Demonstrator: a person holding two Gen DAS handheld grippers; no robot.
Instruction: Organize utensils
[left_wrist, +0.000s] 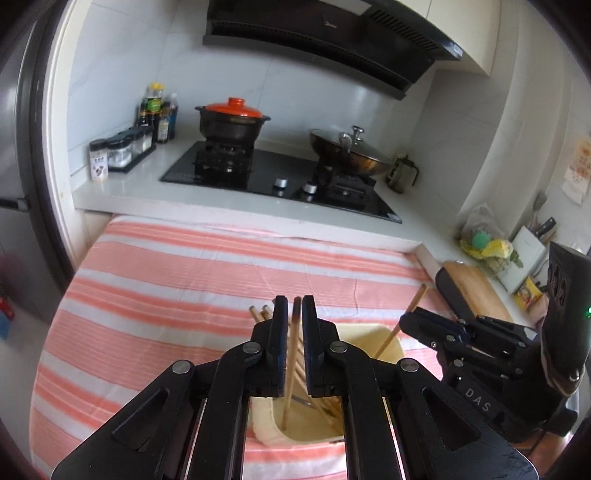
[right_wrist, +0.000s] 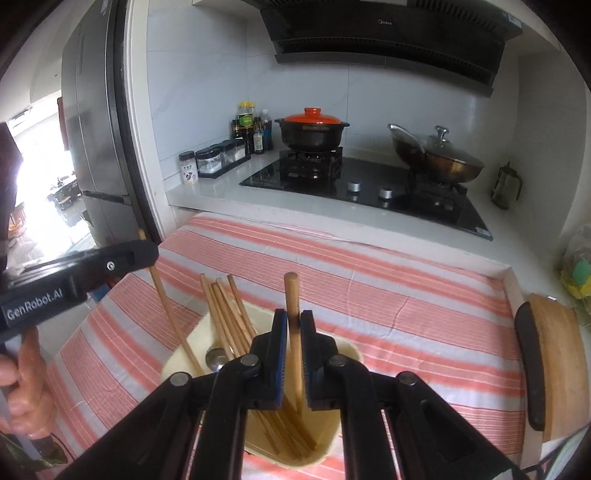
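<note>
- Covering the work surface: pink-and-white striped cloth (right_wrist: 369, 295), lying in front of the stove (right_wrist: 369, 184).
- Sitting on the cloth, directly under both grippers: cream utensil holder (right_wrist: 177, 363), open top facing up.
- Leaning inside the holder at its far-left side: bundle of wooden chopsticks (right_wrist: 221, 306), tops fanning out above the rim, with a metal spoon (right_wrist: 216, 358) lying against them.
- Left gripper (left_wrist: 294, 317) is clamping one chopstick (left_wrist: 293, 354) between its blue pads; jaws closed on the shaft near its dark upper end, lower tip dipping into the holder.
- Right gripper (right_wrist: 293, 328) is clamping a second chopstick (right_wrist: 292, 299); jaws pinching it near mid-shaft, standing close to upright, blunt end sticking out above the fingertips, lower end running down into the holder.
- Both held sticks are hanging over the holder opening, well apart from each other.
- Wooden cutting board (right_wrist: 554, 354) is resting at the cloth's right edge.
</note>
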